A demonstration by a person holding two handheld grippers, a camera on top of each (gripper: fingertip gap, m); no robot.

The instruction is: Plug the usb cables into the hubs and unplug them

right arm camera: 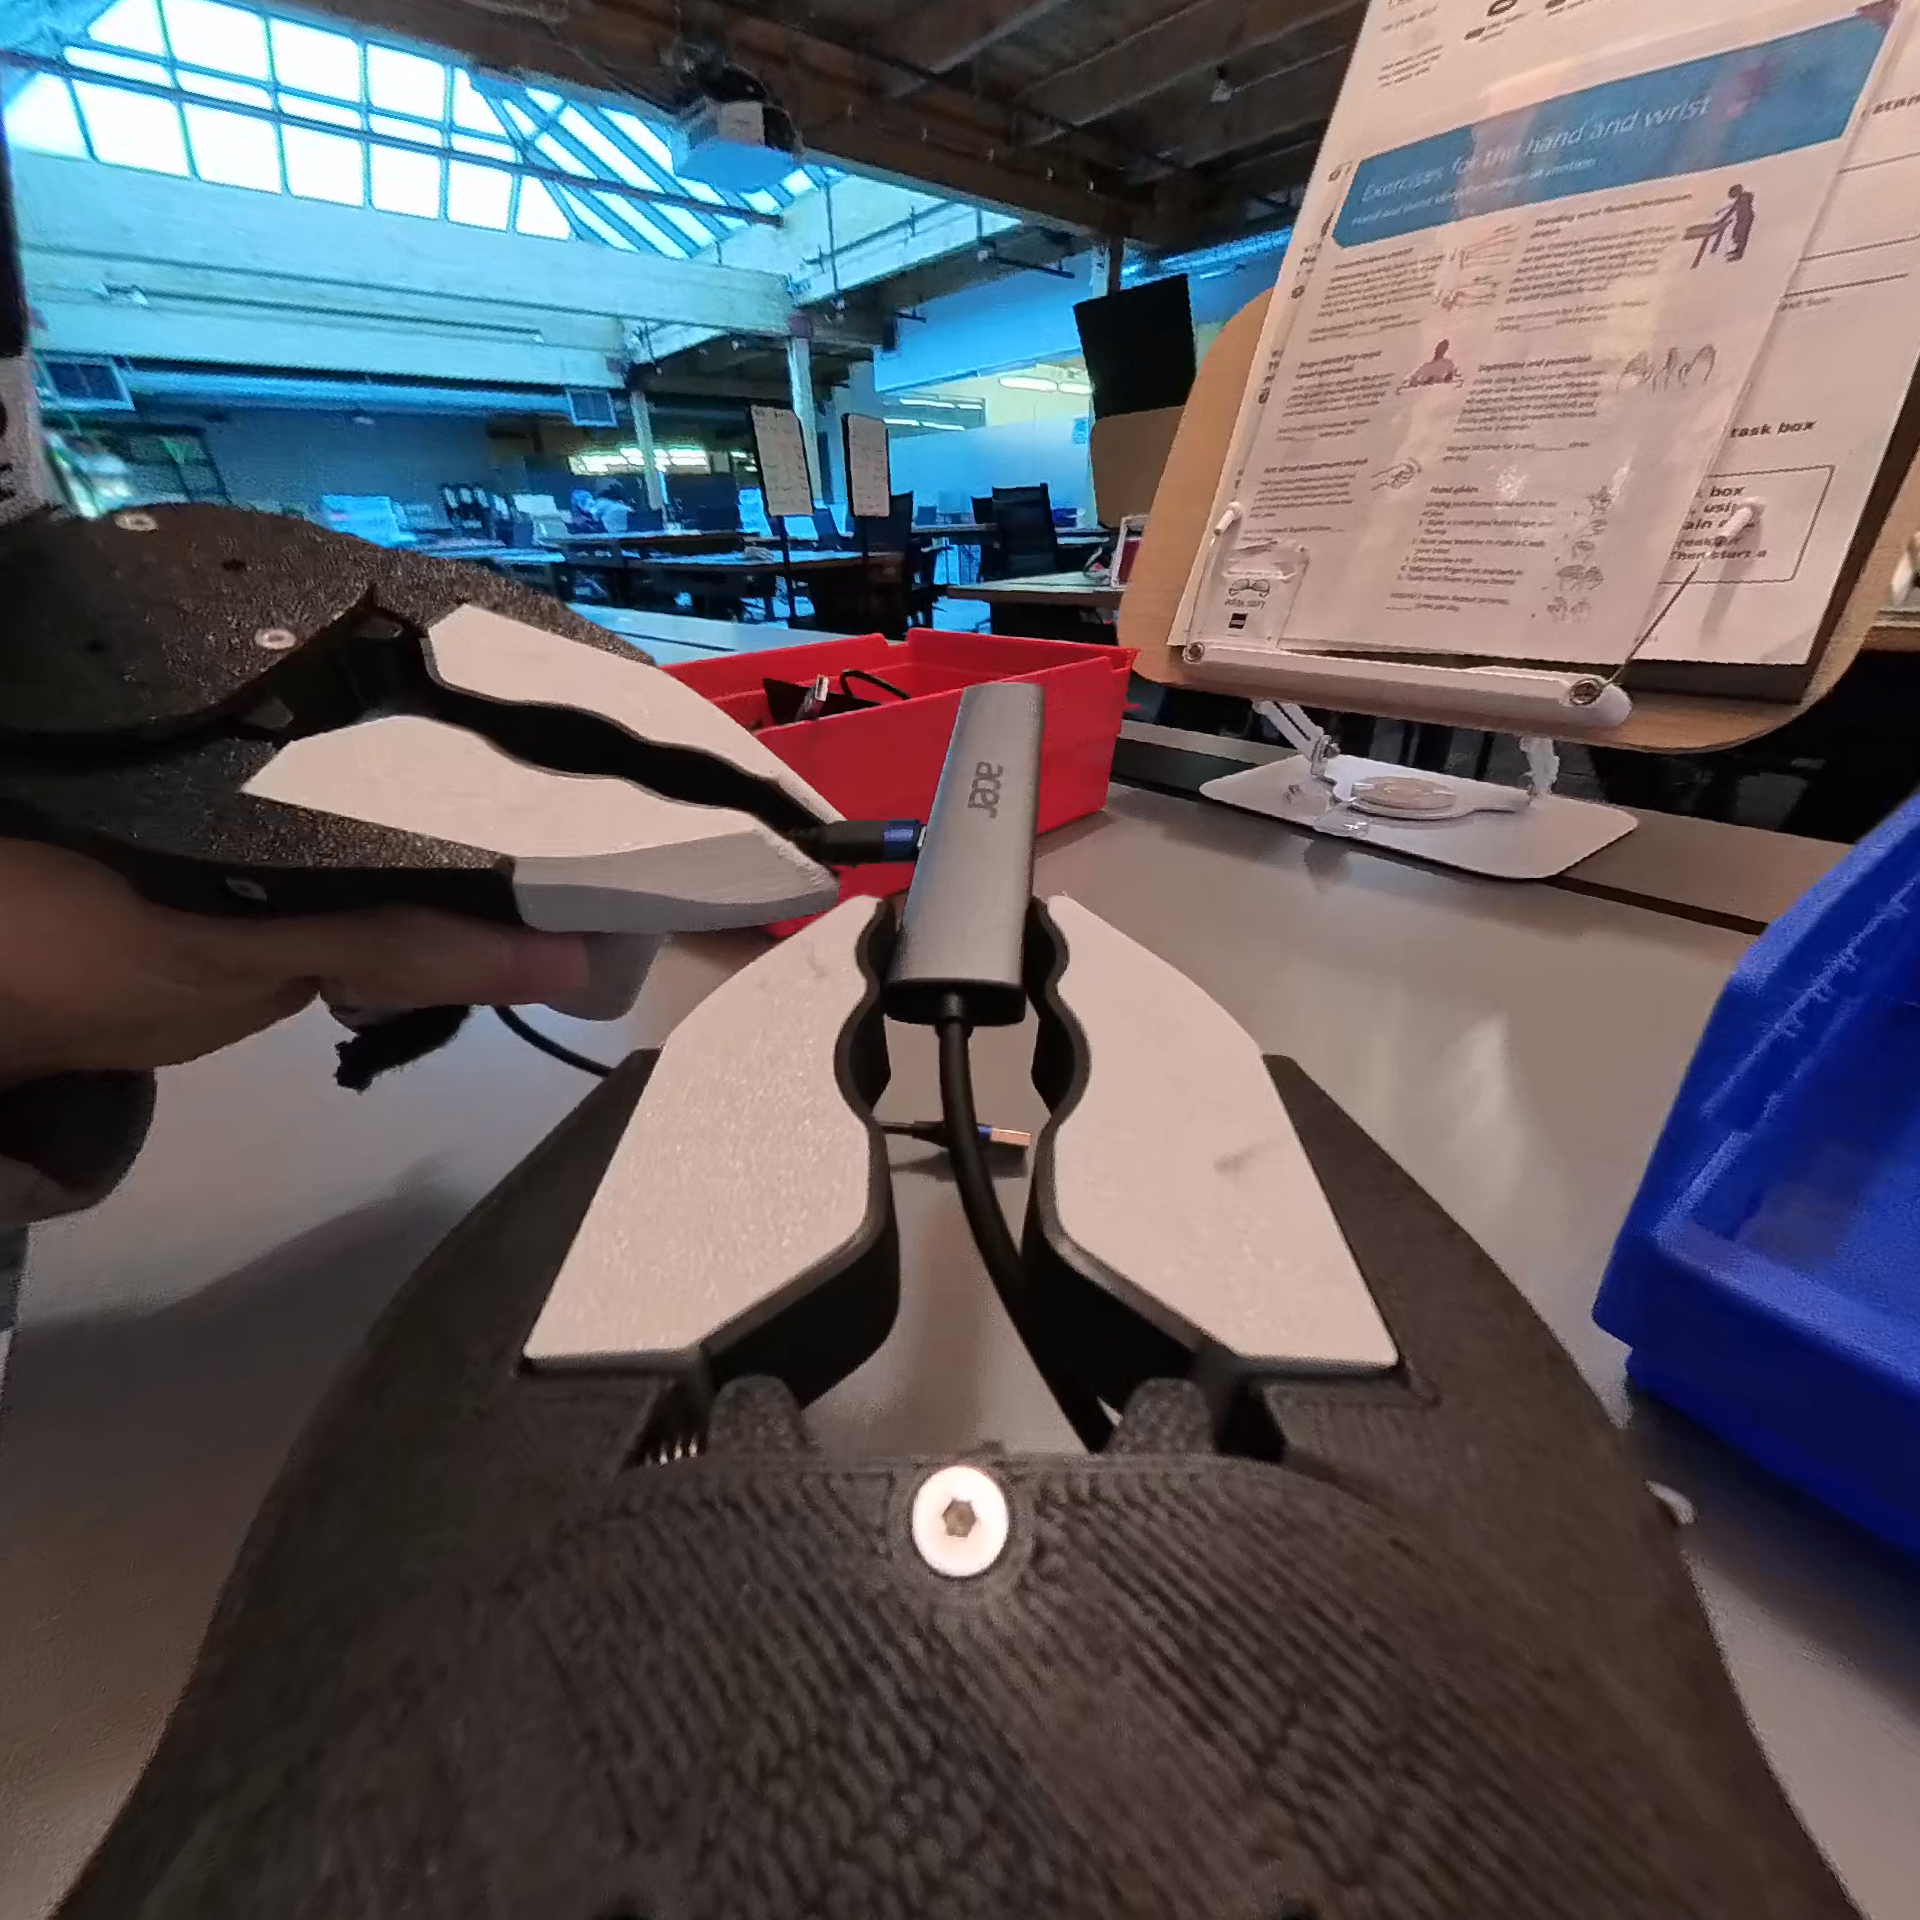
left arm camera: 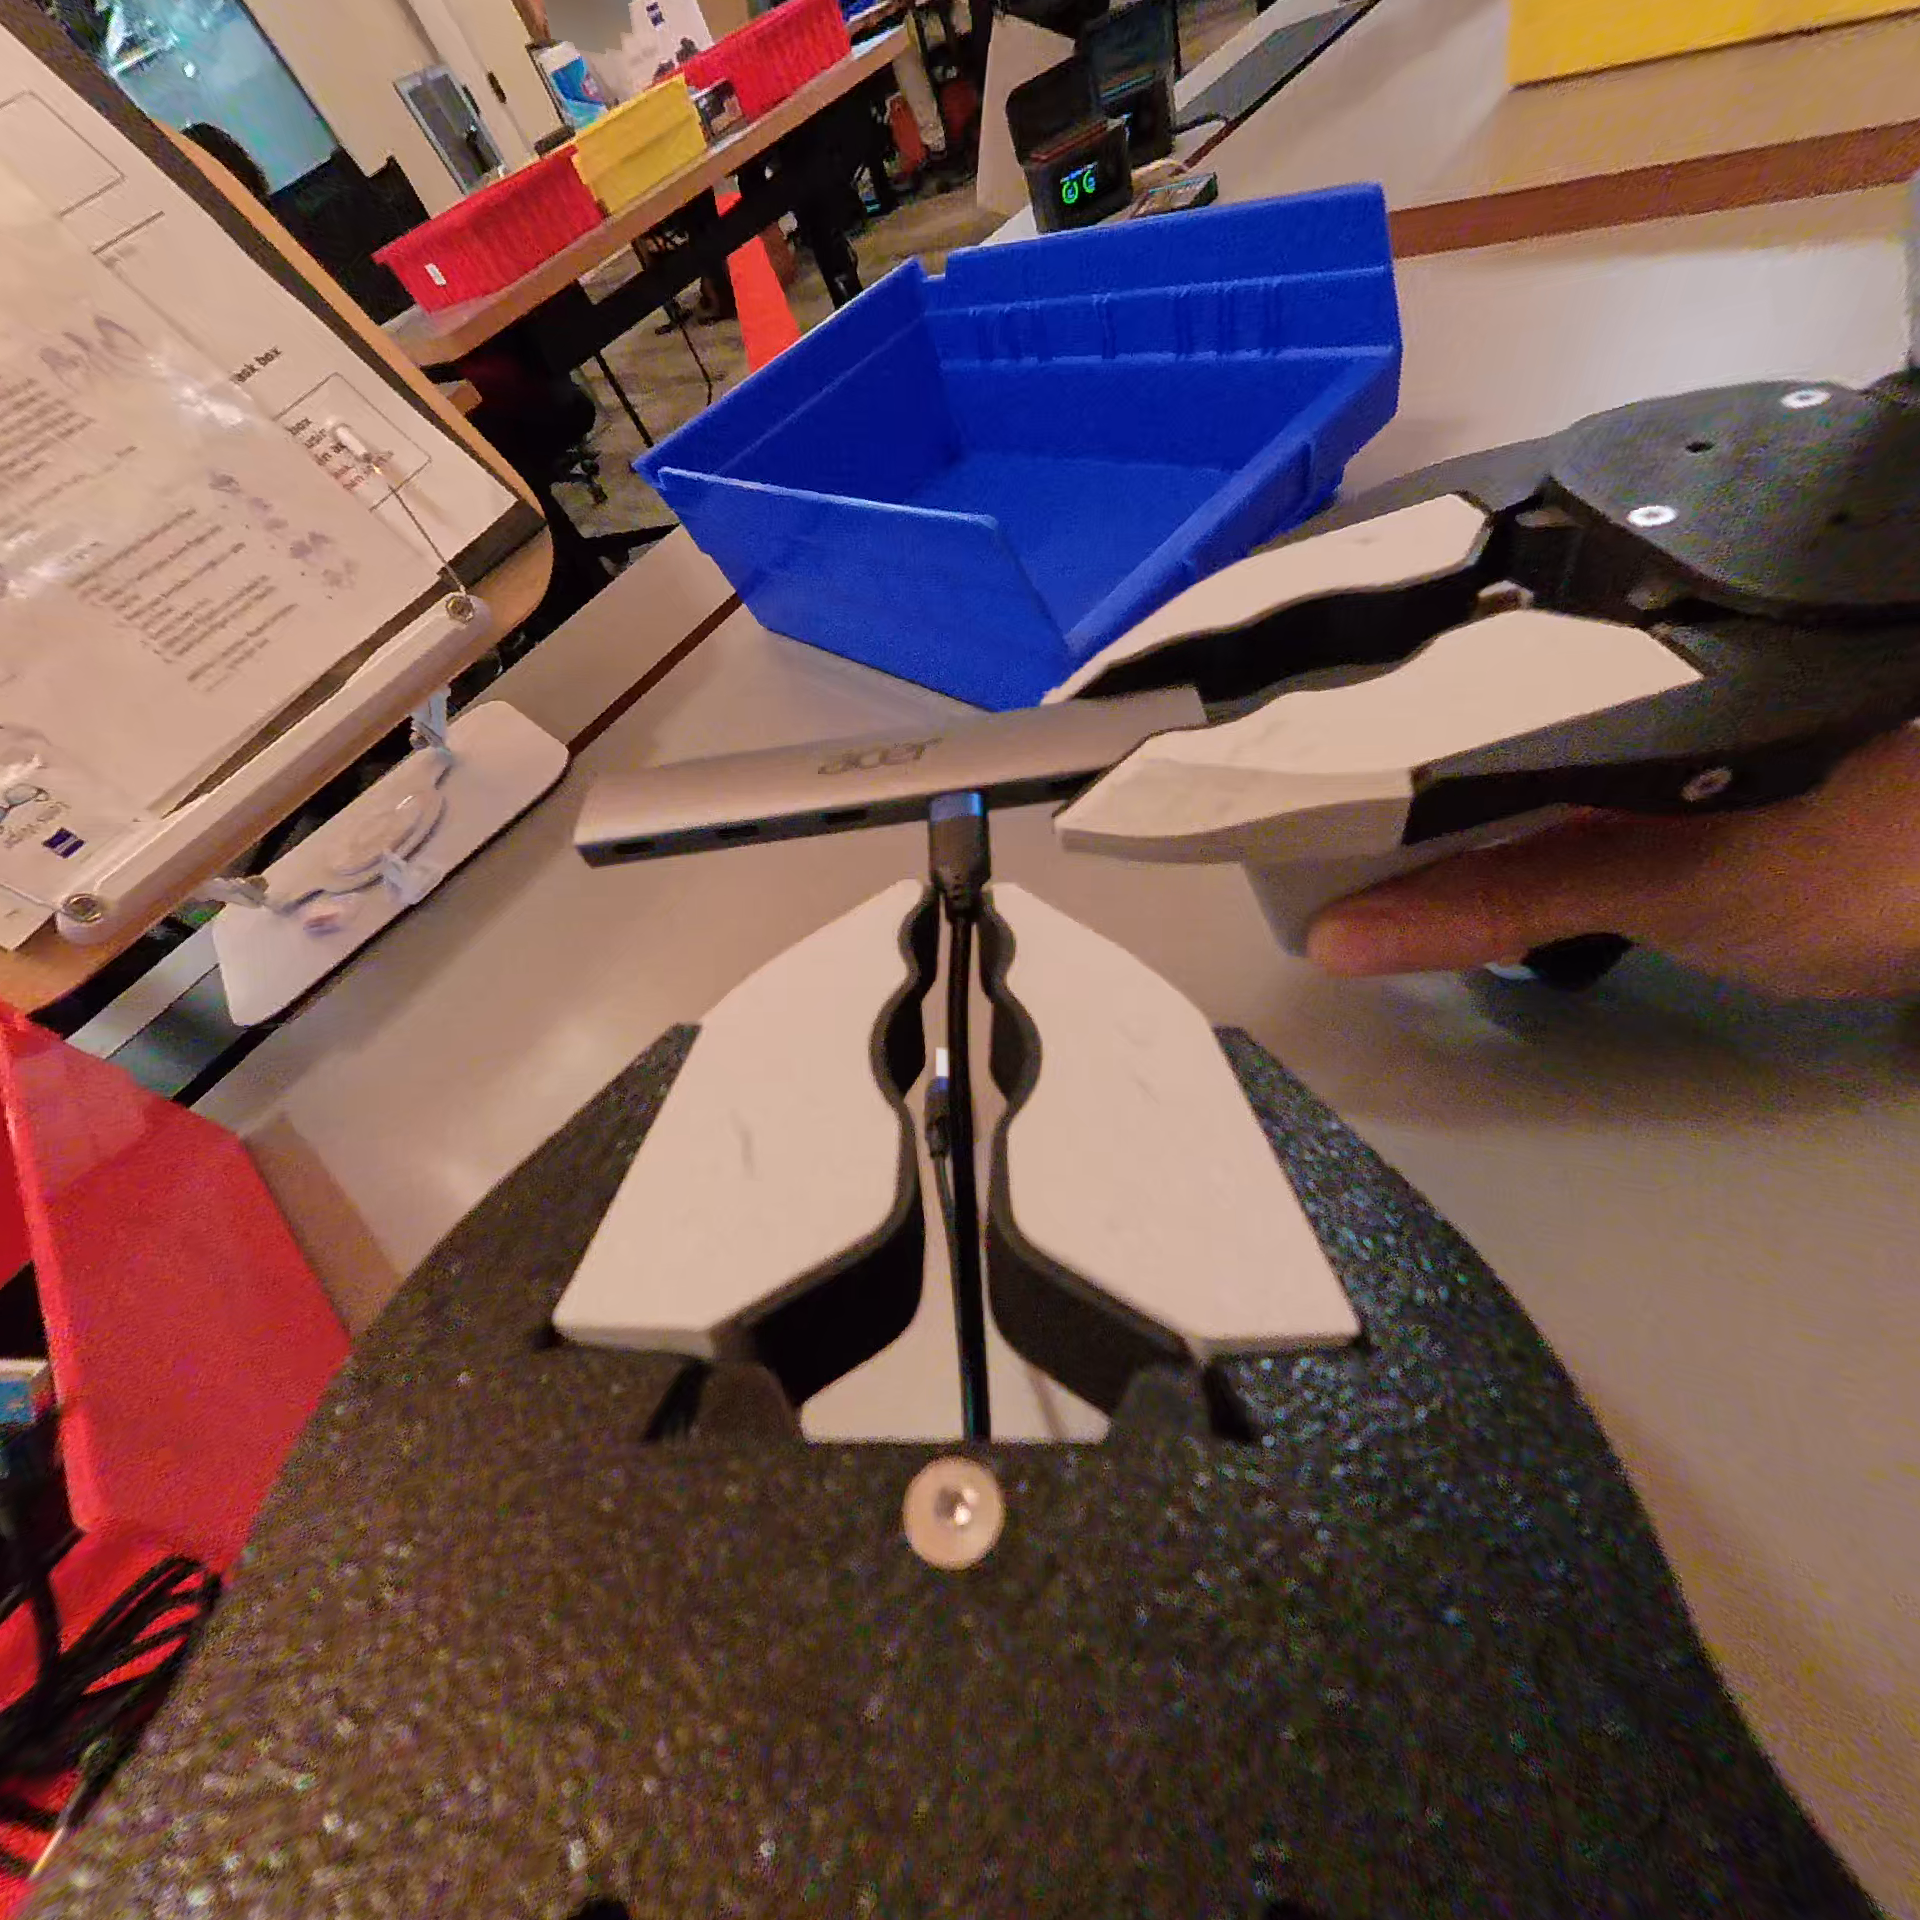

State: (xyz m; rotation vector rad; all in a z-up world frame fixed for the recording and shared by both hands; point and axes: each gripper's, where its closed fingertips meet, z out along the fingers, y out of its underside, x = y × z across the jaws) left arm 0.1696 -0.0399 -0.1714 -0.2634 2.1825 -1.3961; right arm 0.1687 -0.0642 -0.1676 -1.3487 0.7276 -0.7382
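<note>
Two grippers, one hub, one plug seated

Two tools meet over the grey table [left arm camera: 1558,1247], each with its own job. The right gripper [right arm camera: 956,914] is clenched across the near end of the hub [right arm camera: 971,831], a slim grey metal bar held clear of the table and pointing away from its camera. Gripping at the end leaves the row of side ports free and braces the bar against a sideways push or pull. The hub's own black lead [right arm camera: 971,1143] hangs from that gripped end down between the fingers, its plug lying loose on the table below.

The left gripper [left arm camera: 951,899] comes in square to the hub's long side, in line with the port. Its fingers are closed on the black cable [left arm camera: 961,1091] just behind the plug [left arm camera: 956,842], which sits in one of the side ports. The other ports visible along that side are vacant. Holding close to the plug keeps the limp cable from buckling, and a straight line to the port should spare the connector any bending. Whether this is the end of plugging or the start of unplugging, I cannot tell.

A blue bin [left arm camera: 1039,499] stands empty just beyond the hub; a red bin [right arm camera: 935,727] holds more black cables. A document stand [right arm camera: 1455,665] carries printed sheets.

As to writing: the hub bears a maker's logo on its top face, and the sheets are covered in text and small drawings. None is repeated here.
</note>
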